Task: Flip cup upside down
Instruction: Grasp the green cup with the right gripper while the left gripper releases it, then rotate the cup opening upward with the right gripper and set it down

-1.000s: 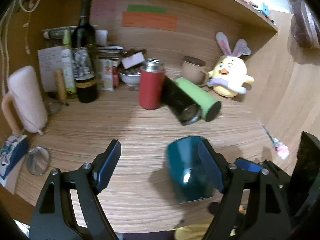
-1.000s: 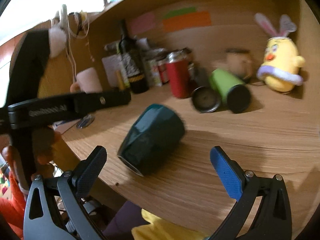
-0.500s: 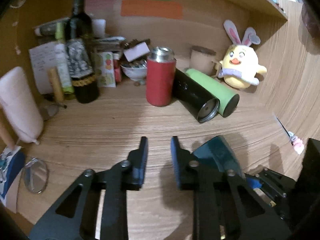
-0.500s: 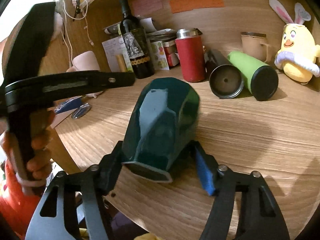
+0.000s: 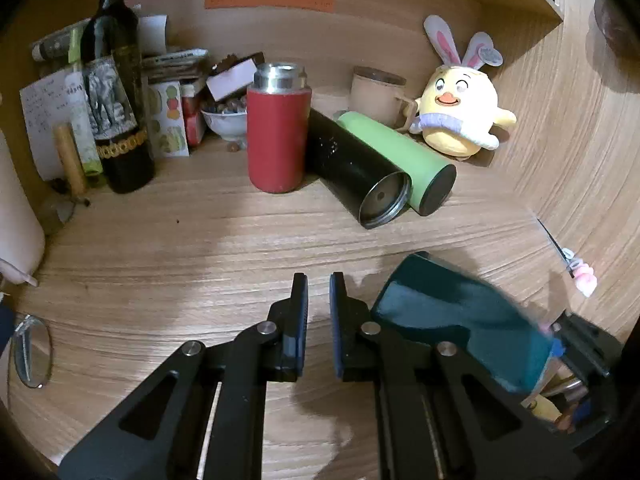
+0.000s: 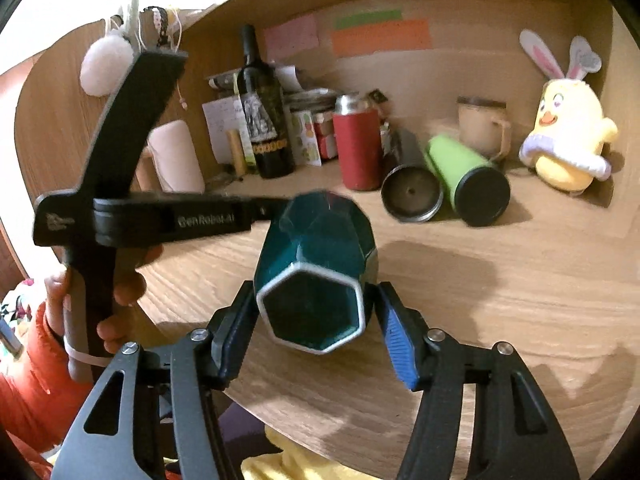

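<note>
Between the right gripper's (image 6: 314,332) pads, the cup (image 6: 316,272) is pinched near its hexagonal base, lifted off the desk (image 6: 500,292) and tipped base-toward-camera, a hold that suits rolling its mouth downward. Just beside it, the left gripper (image 5: 319,322) is nearly pressed together on nothing, apparently keeping clear. Farther back, flasks (image 5: 384,168) lie clustered.

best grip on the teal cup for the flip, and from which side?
Grip the teal cup across its faceted side walls near the hexagonal base, coming from the base end. The right gripper already straddles it there; the flat facets give the pads seats.
</note>
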Tool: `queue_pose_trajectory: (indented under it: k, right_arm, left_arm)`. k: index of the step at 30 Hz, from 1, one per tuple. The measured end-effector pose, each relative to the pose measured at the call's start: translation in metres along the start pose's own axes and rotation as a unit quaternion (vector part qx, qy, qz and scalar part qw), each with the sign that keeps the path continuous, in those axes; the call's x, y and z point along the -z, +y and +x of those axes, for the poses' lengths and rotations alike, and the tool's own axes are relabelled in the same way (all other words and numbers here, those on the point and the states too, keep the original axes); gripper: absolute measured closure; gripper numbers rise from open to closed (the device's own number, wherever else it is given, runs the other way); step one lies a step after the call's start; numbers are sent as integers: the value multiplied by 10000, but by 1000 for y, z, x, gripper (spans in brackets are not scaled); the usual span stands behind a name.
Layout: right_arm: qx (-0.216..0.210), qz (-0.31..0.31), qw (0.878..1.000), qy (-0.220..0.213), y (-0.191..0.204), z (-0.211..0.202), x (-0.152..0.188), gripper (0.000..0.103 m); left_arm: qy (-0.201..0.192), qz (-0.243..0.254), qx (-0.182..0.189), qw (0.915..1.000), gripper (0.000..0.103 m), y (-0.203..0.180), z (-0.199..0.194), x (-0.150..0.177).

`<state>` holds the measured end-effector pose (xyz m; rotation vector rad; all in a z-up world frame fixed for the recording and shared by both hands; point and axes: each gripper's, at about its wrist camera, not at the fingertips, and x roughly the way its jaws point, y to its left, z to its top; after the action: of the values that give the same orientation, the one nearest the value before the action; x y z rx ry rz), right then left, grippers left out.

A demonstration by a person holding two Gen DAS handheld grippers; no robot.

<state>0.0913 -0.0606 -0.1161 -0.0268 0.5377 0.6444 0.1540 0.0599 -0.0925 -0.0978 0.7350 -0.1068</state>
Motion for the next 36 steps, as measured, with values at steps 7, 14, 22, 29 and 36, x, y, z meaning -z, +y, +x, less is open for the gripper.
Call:
queue_pose_trajectory:
  k: [7, 14, 22, 29, 36]
  right_arm:
    - [32, -103, 9998, -161, 0, 0, -11, 48]
    - [51, -148, 9996, -241, 1, 13, -23, 48]
    - [101, -187, 9996, -178, 3, 26, -30, 52]
    - [51, -139, 9998, -101, -1, 28, -32, 51]
    - [-112, 44, 9999, -92, -10, 5, -39, 49]
  left_arm:
    - [92, -127, 5, 9999, 95, 8, 9, 3]
    - [78, -155, 109, 9998, 95, 10, 12, 3]
    - [-92, -47, 172, 9998, 96, 4, 5, 3]
    - [-63, -67, 72, 9999, 96, 5, 1, 5]
    - [-442, -125, -88, 9989, 85, 4, -36, 6]
